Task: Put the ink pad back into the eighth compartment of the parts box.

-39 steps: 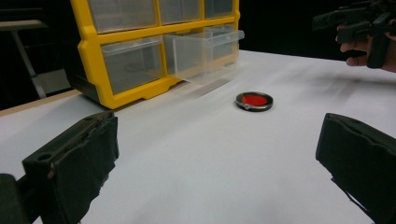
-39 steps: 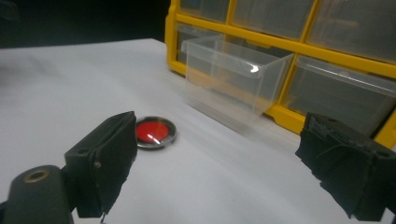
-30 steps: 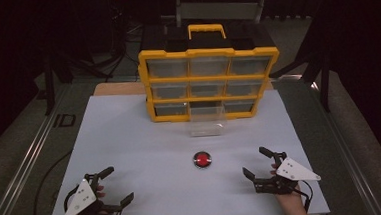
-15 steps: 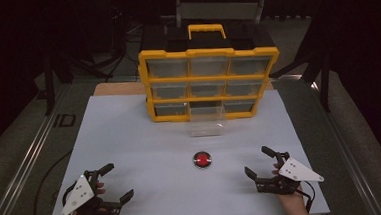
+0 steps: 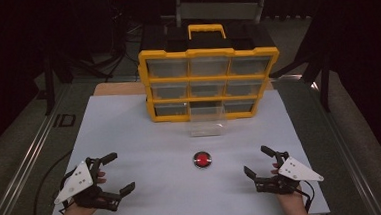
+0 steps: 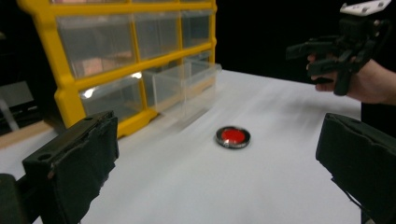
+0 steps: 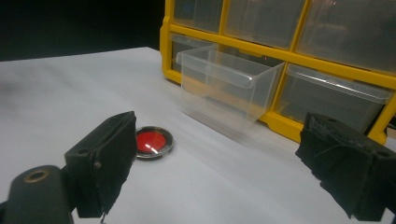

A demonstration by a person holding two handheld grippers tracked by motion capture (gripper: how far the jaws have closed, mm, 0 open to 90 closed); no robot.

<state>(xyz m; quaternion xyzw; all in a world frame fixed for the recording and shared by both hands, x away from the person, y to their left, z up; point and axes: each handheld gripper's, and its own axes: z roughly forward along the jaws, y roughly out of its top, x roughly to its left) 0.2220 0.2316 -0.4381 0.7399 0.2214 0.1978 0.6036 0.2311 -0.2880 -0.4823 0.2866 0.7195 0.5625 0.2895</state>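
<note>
White worktop (image 5: 145,140) carries a red disc (image 5: 202,160) midway between the wide-open left gripper (image 5: 113,173) and right gripper (image 5: 260,161); flat and low, it may slip from a grip.

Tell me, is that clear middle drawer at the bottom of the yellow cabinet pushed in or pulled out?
Pulled out. The clear drawer juts forward from the yellow cabinet onto the white table, and looks empty.

White table (image 5: 130,136), red disc (image 5: 202,160), organizer (image 5: 209,81).
</note>
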